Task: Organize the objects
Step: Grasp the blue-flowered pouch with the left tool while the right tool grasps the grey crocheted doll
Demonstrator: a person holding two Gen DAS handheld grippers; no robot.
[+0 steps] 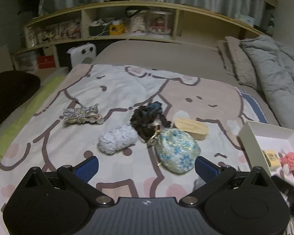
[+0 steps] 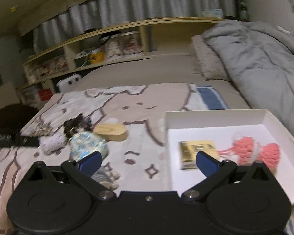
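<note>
On the cartoon-print blanket lie a floral pouch, a pale yarn ball, a dark fuzzy bundle, a wooden oval block and a striped cord bundle. My left gripper hovers open just short of the pouch, nothing between its fingers. A white box at the right holds a yellow packet and a pink crocheted toy. My right gripper is open over the box's left edge, empty. The pouch and wooden block lie to its left.
A grey duvet and a pillow are piled at the bed's right. A wooden shelf full of small items runs behind the bed. A white heater and a dark round seat stand left of the bed.
</note>
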